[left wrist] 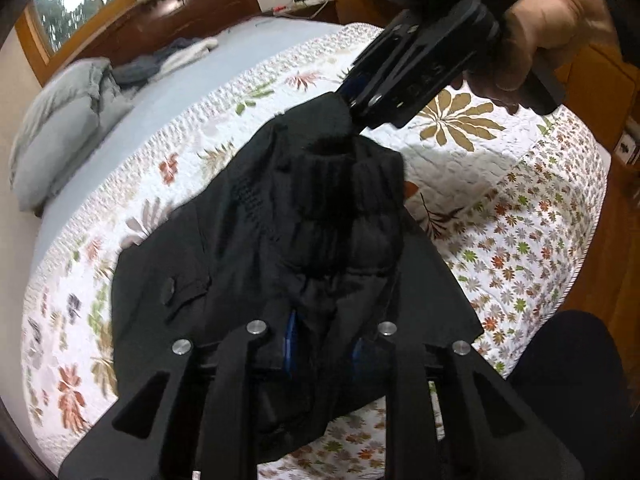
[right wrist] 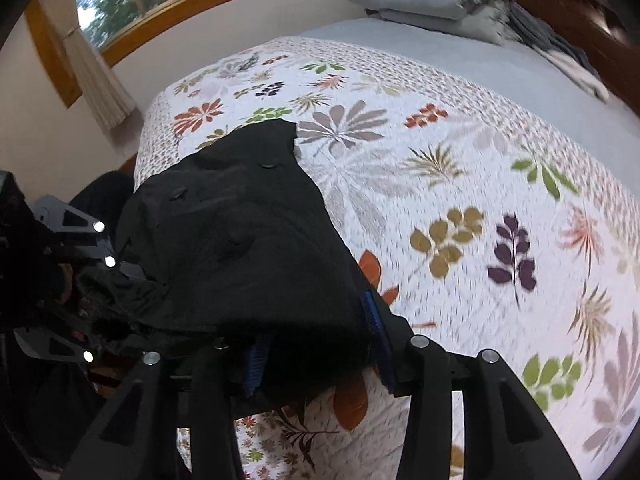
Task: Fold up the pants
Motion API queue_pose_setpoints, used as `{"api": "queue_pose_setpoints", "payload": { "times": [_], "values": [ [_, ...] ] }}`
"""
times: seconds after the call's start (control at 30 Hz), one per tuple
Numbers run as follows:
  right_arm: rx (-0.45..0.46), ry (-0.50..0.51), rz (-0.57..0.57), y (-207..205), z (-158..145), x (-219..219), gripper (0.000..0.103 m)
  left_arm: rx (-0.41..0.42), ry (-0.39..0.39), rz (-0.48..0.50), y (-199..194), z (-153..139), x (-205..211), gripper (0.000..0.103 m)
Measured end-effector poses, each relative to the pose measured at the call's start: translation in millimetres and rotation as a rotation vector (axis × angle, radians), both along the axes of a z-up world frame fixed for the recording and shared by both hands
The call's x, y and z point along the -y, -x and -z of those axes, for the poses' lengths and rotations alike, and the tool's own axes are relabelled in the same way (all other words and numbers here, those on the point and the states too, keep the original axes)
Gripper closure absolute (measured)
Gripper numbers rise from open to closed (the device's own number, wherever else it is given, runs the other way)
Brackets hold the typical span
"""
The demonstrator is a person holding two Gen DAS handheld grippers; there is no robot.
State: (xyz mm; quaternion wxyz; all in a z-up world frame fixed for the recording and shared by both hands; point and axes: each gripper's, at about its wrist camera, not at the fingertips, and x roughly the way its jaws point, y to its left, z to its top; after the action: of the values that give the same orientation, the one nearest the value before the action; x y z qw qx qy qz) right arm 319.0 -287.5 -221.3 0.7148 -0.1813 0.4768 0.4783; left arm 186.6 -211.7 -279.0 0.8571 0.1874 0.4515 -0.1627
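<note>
The black pants [left wrist: 280, 240] hang bunched between my two grippers, low over the flowered quilt [left wrist: 500, 220]. In the left wrist view my left gripper [left wrist: 324, 344] is shut on one end of the cloth, which fills the gap between its blue pads. The fabric rises in a peak to my right gripper [left wrist: 346, 98], held by a hand [left wrist: 552, 32] at the top right. In the right wrist view the right gripper [right wrist: 316, 344] has a thick wad of the pants [right wrist: 240, 232] between its blue pads [right wrist: 376, 332]. A buttoned pocket flap faces up.
The quilt [right wrist: 440, 160] covers the near half of a bed; grey-blue sheet lies beyond. Grey pillows [left wrist: 60, 132] and a heap of clothes [left wrist: 168, 60] sit by the wooden headboard. Wooden cupboards [left wrist: 600, 92] stand to the right; a person's dark-clad leg [left wrist: 572, 380] is at the bed's edge.
</note>
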Motion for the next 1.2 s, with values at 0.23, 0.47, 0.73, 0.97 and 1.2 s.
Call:
{"api": "queue_pose_setpoints", "payload": {
  "times": [0.23, 0.47, 0.73, 0.97, 1.2],
  "values": [
    [-0.127, -0.057, 0.199, -5.8, 10.8, 26.7, 0.042, -0.073, 0.062, -0.012, -4.3, 9.0, -7.3, 0.082],
    [-0.272, -0.129, 0.381, -0.4, 18.5, 47.2, 0.033, -0.116, 0.087, -0.011, -7.0, 17.2, -10.0, 0.079],
    [-0.277, -0.142, 0.405, 7.6, 22.2, 46.1, 0.033, -0.123, 0.072, -0.002, -4.1, 21.8, -6.9, 0.079],
    [-0.278, -0.184, 0.437, 6.8, 29.2, 52.3, 0.033, -0.132, 0.048, -0.002, -6.0, 23.7, -1.8, 0.079],
    [-0.32, -0.272, 0.494, 11.8, 48.5, 69.1, 0.028, -0.169, 0.027, -0.002, -9.5, 29.6, 1.6, 0.077]
  ]
}}
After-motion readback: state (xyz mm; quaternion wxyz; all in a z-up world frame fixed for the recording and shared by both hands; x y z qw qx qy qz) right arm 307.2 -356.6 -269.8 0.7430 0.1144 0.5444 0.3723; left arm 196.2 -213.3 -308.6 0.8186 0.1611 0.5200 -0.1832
